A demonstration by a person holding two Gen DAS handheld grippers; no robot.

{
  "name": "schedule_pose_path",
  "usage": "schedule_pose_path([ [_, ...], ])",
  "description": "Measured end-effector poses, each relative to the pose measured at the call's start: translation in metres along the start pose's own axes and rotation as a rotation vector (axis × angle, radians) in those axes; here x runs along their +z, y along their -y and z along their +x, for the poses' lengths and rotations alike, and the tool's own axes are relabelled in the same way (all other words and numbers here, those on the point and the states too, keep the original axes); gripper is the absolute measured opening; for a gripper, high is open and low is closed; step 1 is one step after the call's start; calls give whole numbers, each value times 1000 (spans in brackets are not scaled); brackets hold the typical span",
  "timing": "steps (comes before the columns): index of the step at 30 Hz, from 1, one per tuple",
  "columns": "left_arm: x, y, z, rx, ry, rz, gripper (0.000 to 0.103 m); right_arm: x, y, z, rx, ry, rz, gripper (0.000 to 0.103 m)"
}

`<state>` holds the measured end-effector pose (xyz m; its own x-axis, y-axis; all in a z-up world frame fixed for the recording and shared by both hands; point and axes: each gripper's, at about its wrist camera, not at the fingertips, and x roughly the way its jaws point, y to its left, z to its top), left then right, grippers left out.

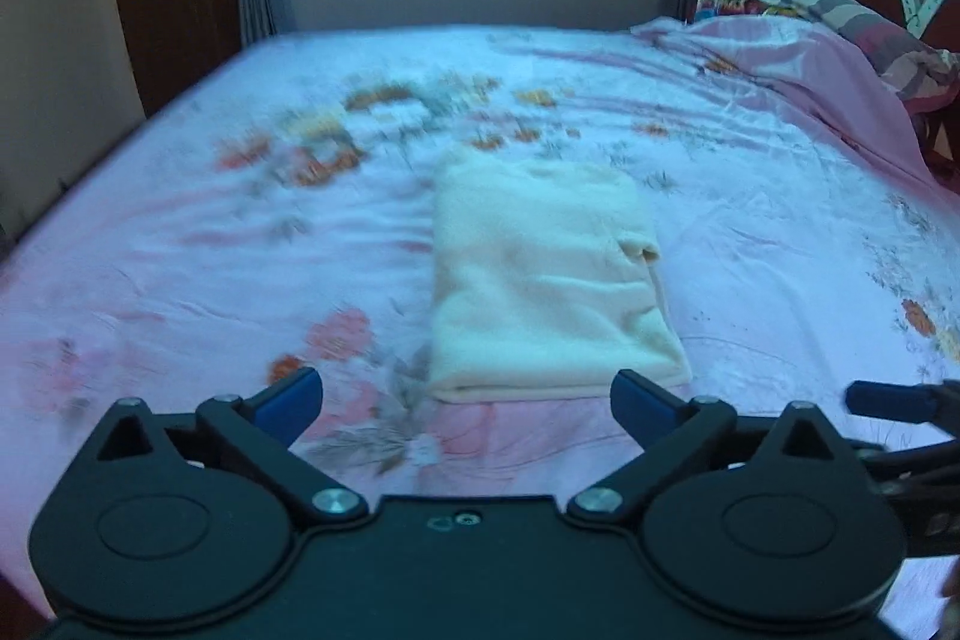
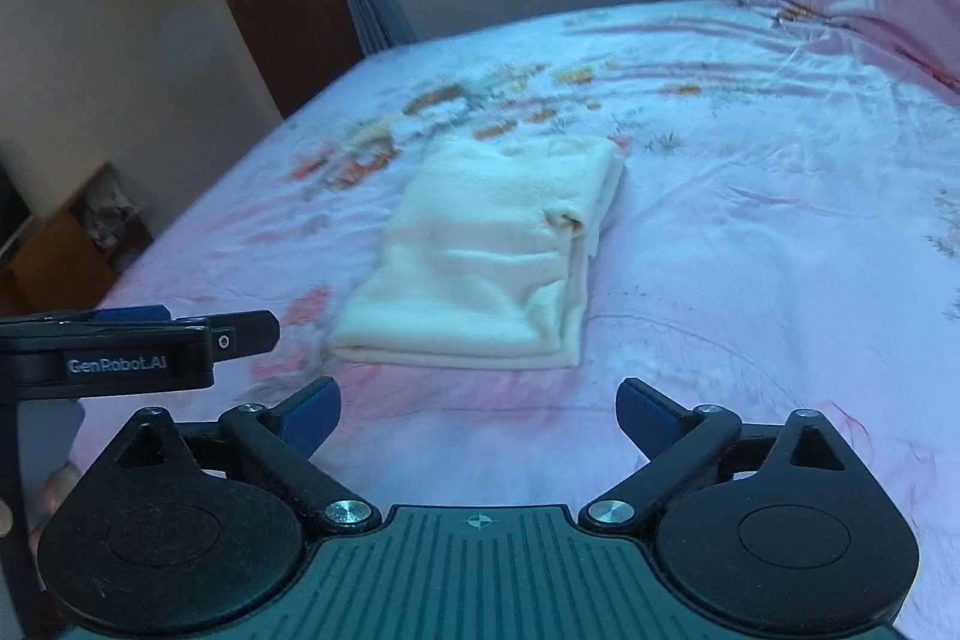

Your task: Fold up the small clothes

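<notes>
The folded cream garment (image 1: 543, 274) lies mid-bed on the floral sheet (image 1: 750, 196), just beyond both wide-open, empty grippers, left gripper (image 1: 467, 407) and right gripper (image 2: 479, 412); judged light, soft and limp, best pinched at the near layered edge.

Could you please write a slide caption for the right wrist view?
Open right gripper hovers before a folded cream cloth on the pink floral bed.
</notes>
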<state>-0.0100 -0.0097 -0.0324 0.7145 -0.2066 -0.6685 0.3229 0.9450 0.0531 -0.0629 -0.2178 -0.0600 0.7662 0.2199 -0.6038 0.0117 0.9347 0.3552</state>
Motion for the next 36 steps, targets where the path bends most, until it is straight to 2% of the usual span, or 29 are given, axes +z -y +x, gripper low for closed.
schedule_pose_path([
  [1,-2,0,-11,5,15,5,101,-2,-3,-11,0,11,4,103],
  [4,-6,1,-43,13,59,23,101,-9,-12,-44,21,52,4,103],
  [8,-12,2,-79,21,113,6,101,-15,-22,-86,3,126,11,103],
  [12,-20,3,-106,6,136,-16,101,-24,-29,-121,0,194,29,103],
  [15,-28,5,-119,6,138,-34,101,-29,-38,-142,-23,205,0,103],
  [18,-39,8,-130,14,151,-20,101,-37,-47,-161,-30,261,-26,103],
  [26,-52,16,-147,12,151,-36,101,-65,-54,-191,-143,409,-74,103],
  [29,-53,20,-150,10,157,-42,101,-62,-50,-194,-149,400,-89,103],
  [36,-55,28,-149,16,151,-31,101,-59,-32,-198,-134,405,-34,103],
])
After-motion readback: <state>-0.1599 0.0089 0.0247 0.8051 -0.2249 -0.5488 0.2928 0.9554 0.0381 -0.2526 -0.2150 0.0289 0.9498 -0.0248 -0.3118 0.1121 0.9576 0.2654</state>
